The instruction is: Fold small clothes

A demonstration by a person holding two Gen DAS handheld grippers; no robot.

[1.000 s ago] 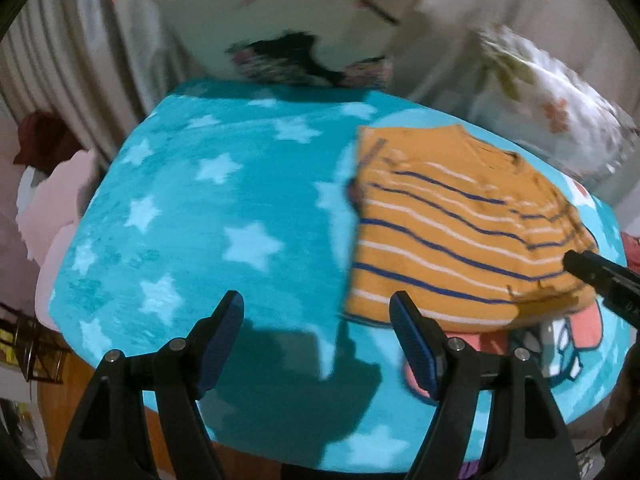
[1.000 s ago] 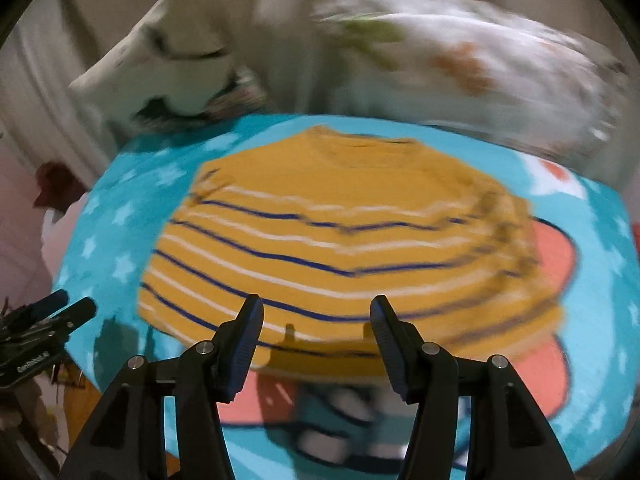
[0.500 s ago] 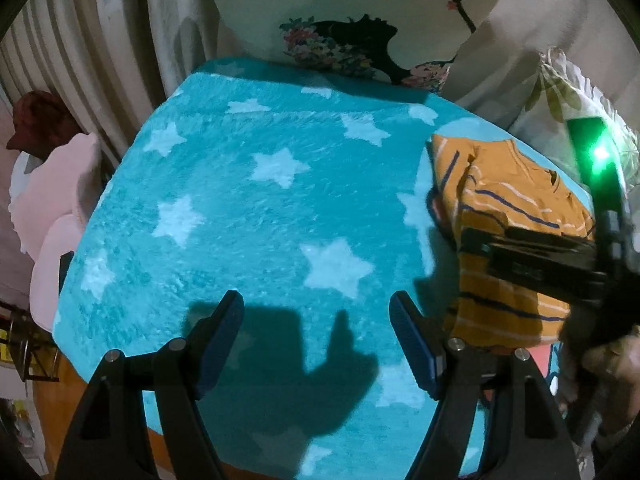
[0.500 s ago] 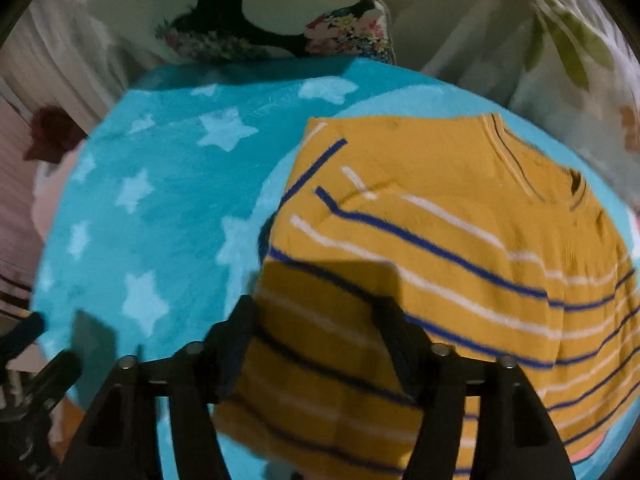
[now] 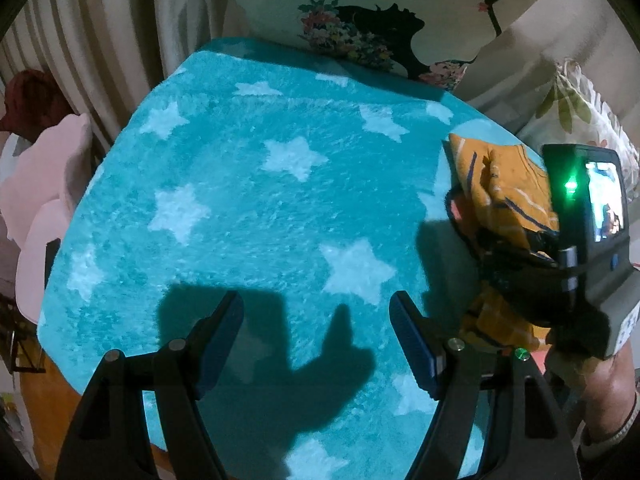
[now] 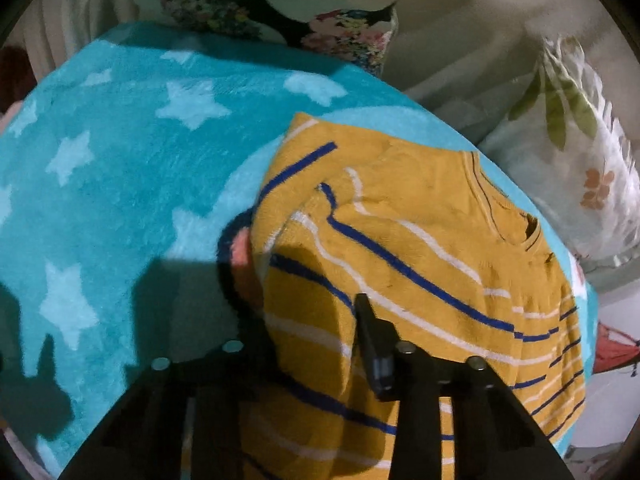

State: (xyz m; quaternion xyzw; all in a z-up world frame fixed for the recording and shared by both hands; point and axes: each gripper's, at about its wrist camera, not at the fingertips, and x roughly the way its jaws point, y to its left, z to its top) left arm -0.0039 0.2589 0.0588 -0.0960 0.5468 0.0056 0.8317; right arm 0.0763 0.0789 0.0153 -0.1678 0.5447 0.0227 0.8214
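The small sweater (image 6: 404,240), a mustard-yellow knit crossed by thin blue and white stripes with a ribbed round neckline, lies on the right part of a fluffy turquoise blanket (image 5: 256,200) patterned with pale stars. Its left edge is bunched up into a soft ridge, with a sleeve fold rising beside it. The right gripper (image 6: 320,340) comes down on that bunched edge: its jaws are closing, with a fold of the knit between them, and one black finger (image 6: 374,340) lies over the cloth while the other is hidden under it. From the left wrist view the same gripper (image 5: 500,264) shows as a dark body with a lit green lamp and a small screen, over the crumpled yellow cloth. The left gripper (image 5: 316,336) hovers over bare blanket, its blue-padded jaws wide apart and holding nothing. Printed floral pillows (image 5: 384,20) lean behind the blanket.
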